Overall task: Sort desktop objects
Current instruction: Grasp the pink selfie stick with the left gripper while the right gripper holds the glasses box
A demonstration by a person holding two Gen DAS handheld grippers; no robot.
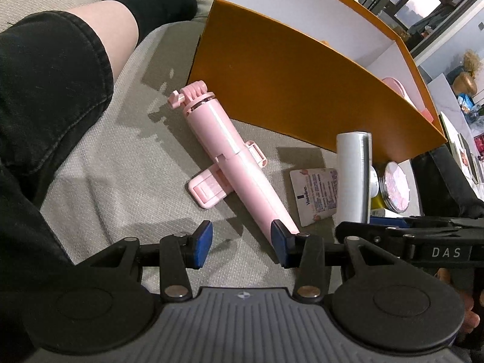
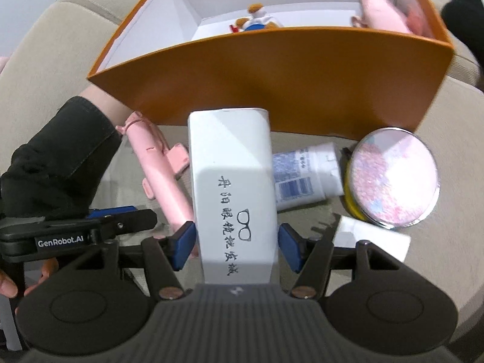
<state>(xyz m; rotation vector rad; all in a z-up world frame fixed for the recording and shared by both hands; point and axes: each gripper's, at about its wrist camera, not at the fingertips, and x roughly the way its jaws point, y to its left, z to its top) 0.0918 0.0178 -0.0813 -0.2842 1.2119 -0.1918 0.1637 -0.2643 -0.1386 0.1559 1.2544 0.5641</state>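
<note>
My right gripper (image 2: 235, 243) holds the white glasses case (image 2: 233, 187) between its jaws, just before the orange box (image 2: 272, 81), while the jaws of my left gripper (image 1: 242, 243) stand half open and empty, the pink selfie stick (image 1: 230, 157) beside the right one.

The left gripper (image 1: 241, 243) pointed steeply down, its blue fingers (image 1: 202, 243) spread with nothing between them. The right gripper (image 2: 236, 246) also tilted down, fingers (image 2: 183, 243) pressed on a white case (image 2: 234, 187). A bare leg (image 1: 106, 30) lay alongside.
</note>
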